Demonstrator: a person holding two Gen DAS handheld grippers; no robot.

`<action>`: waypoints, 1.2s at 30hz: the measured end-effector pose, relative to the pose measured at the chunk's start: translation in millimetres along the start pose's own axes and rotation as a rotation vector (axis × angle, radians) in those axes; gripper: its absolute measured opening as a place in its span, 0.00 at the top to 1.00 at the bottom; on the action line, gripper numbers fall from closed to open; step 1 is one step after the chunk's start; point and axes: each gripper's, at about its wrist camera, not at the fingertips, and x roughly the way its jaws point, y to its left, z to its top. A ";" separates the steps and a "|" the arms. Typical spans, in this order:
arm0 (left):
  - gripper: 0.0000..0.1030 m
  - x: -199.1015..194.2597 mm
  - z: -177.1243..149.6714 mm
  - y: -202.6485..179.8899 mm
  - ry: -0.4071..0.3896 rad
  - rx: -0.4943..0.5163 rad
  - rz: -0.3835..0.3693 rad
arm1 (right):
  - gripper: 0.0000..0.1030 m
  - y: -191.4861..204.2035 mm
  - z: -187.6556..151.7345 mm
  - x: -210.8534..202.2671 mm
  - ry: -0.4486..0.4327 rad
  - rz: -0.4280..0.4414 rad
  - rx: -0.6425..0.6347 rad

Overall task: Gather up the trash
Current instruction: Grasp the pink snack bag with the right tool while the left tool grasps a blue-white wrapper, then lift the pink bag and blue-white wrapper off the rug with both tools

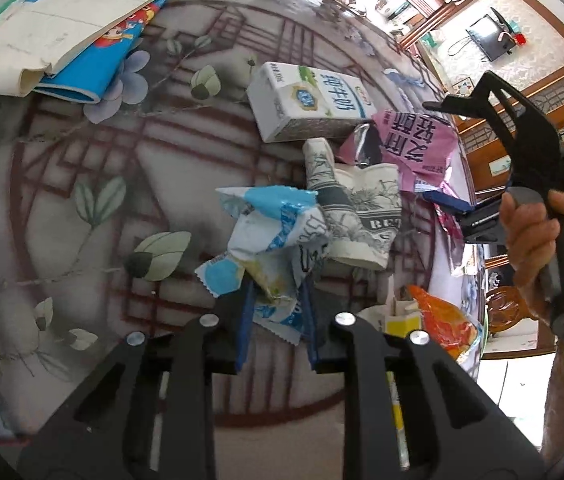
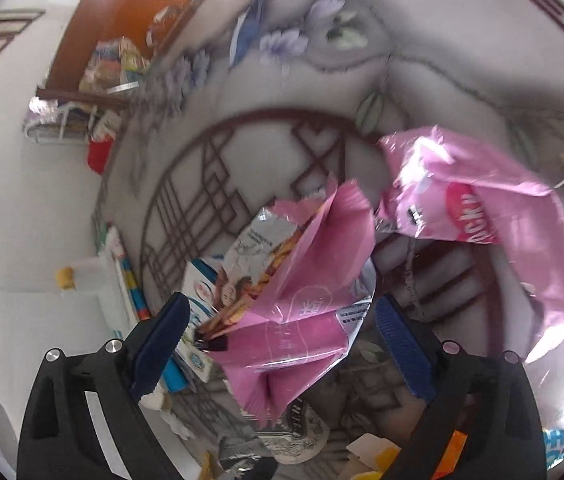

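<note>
The left gripper (image 1: 278, 312) is clamped on a blue-and-white wrapper (image 1: 270, 248) above the table (image 1: 82, 240) — only its view shows the milk carton (image 1: 305, 100). The right gripper (image 2: 282, 340) gapes around a pink wrapper (image 2: 301, 300), pads clear.

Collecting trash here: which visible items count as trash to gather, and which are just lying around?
Trash: blue-white wrapper, milk carton, paper cup, pink wrapper, pink bag, orange wrapper.

Just lying about: books, floral tablecloth.
</note>
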 end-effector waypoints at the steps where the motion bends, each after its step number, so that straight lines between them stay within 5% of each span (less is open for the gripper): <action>1: 0.77 0.3 0.2 0.8 0.001 -0.001 0.002 | 0.15 -0.3 -1.0 2.5 0.016 0.009 -0.019; 6: 0.72 1.3 -0.7 2.5 0.004 0.000 0.005 | 0.27 1.5 -6.4 -3.2 0.029 0.058 -0.120; 15: 0.60 -3.1 -4.5 3.1 0.004 -0.012 -0.020 | 0.31 4.2 -42.6 -71.2 -0.039 0.139 -0.293; 20: 0.56 -4.1 -9.1 2.3 0.003 0.000 -0.007 | 0.30 -10.6 -79.5 -105.0 -0.069 0.126 -0.394; 28: 0.46 5.2 -10.2 -1.4 0.003 0.051 0.051 | 0.30 -38.7 -138.6 -140.5 -0.236 0.037 -0.514; 30: 0.47 7.3 -10.9 -2.8 0.006 0.064 0.065 | 0.30 -43.6 -149.2 -144.0 -0.268 0.022 -0.522; 32: 0.66 7.7 -11.8 -1.7 0.013 0.056 0.059 | 0.30 -48.9 -157.8 -146.2 -0.283 0.016 -0.521; 36: 0.81 -3.8 -15.8 -4.4 -0.020 0.044 0.048 | 0.30 -59.1 -164.9 -151.5 -0.306 0.010 -0.502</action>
